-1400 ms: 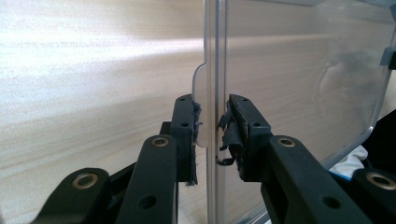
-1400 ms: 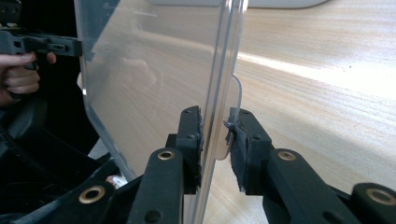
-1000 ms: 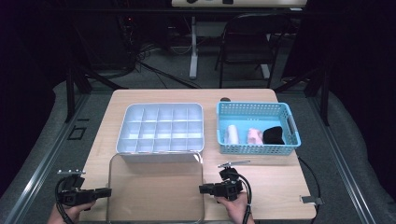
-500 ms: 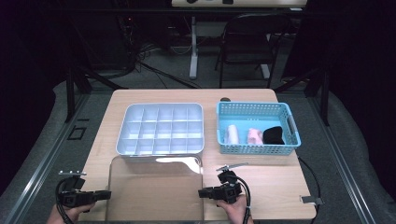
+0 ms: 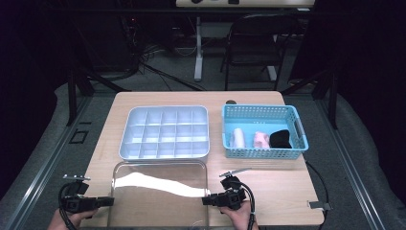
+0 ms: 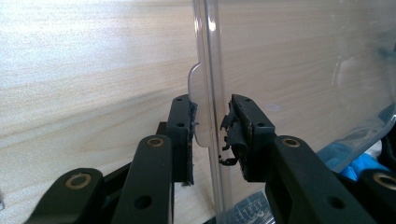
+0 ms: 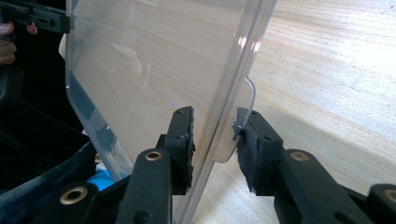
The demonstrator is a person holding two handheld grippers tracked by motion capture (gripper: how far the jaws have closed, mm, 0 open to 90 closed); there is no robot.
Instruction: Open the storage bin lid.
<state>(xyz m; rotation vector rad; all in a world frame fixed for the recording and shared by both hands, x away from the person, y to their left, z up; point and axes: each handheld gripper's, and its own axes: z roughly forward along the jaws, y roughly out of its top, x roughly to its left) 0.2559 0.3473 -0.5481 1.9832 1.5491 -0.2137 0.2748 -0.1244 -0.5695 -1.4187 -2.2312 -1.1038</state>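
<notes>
Clear plastic, a large flat lid with rounded corners and a small tab on each short side, lies near the front edge of the desk, held between the two tools. In the left tool view the left tool straddles the lid's rim and tab: the tab rests against one pad, while the other pad stands a little off the rim, so the jaws are apart and not clamped. The right tool stands the same way at the opposite side, with gaps visible around rim and tab; its jaws have just been opening, with the lid's edge between them. The step in hand looks like setting the lid down, or taking it up again. To do it well, both hands should act together and keep level, so the thin sheet neither twists nor slides off one tab. Behind the lid, mid-desk, sits a pale grey plastic tray divided into many empty compartments, which the lid probably fits. Towards the far right corner stands a light blue slotted basket holding a cream roll, a pink roll and a black bundle.
</notes>
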